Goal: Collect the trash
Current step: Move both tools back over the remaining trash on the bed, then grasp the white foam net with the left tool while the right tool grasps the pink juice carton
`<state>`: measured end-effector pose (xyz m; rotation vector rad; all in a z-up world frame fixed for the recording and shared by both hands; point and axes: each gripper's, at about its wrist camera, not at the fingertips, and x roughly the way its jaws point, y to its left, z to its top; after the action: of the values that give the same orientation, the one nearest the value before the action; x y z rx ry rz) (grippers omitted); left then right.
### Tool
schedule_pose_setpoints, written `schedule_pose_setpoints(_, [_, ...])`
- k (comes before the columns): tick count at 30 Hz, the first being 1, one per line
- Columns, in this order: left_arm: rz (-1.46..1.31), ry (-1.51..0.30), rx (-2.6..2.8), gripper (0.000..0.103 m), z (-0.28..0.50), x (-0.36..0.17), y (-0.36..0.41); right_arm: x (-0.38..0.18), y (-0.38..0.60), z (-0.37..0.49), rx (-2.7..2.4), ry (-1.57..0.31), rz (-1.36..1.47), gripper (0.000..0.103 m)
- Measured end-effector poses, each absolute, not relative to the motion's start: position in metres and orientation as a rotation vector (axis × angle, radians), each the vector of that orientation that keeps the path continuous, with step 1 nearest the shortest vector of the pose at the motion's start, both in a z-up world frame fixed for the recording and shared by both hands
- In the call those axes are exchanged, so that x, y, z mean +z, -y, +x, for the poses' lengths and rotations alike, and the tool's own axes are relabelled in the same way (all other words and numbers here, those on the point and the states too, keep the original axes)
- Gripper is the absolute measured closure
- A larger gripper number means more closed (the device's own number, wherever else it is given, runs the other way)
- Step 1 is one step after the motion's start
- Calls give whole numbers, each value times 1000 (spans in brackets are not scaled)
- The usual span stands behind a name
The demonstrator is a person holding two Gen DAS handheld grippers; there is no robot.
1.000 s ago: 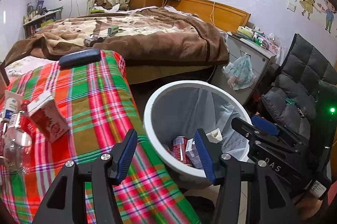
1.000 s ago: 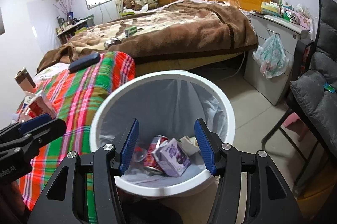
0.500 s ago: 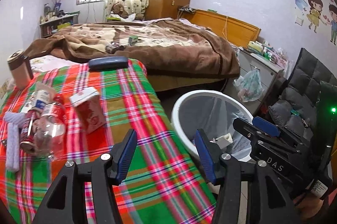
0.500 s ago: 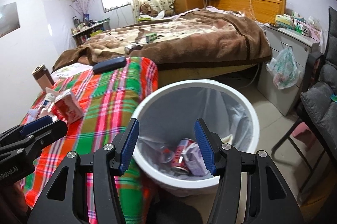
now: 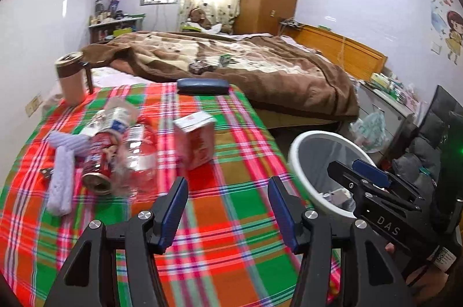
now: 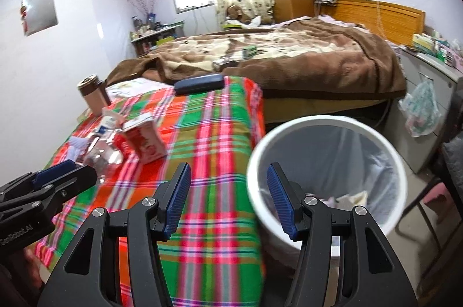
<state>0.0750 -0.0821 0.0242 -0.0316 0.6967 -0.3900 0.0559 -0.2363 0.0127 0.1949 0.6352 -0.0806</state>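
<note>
Lettering "DAS" marks the right tool (image 5: 344, 174) at four o'clock in the left wrist view. The left tool (image 5: 228, 204) is spread wide and empty over bare plaid-clothed surface (image 5: 231, 249). At ten o'clock lie a red drink can (image 5: 98, 162), a clear plastic bottle (image 5: 136, 156) and a red-and-white carton (image 5: 196, 142).

In the right wrist view the right tool (image 6: 228, 198) gapes empty across the surface edge. The white round bin (image 6: 327, 182) at three o'clock, plastic-lined, holds crumpled scraps.

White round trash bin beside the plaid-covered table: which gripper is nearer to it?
Right. The right gripper hangs at the white round trash bin's near rim; the left gripper is over the plaid tablecloth, farther away.
</note>
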Motion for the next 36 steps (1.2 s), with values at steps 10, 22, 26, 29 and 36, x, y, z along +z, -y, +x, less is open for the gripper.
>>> schedule_pose_setpoints(10, [-94, -712, -268, 43, 87, 14, 19, 8, 202, 82, 10, -665, 183, 45])
schedule_pose_setpoints(22, [-164, -741, -105, 43, 106, -5, -59, -9, 158, 125, 96, -744, 183, 41])
schedule_pose_setpoints(26, [-184, -755, -65, 43, 114, -13, -79, -16, 152, 140, 103, -758, 208, 41])
schedule_pose_setpoints(29, [-191, -766, -46, 43, 122, -19, -91, -18, 145, 149, 95, -750, 194, 41])
schedule_pose_setpoints(36, [-203, -803, -31, 43, 138, -34, -108, -19, 147, 165, 99, -739, 112, 41])
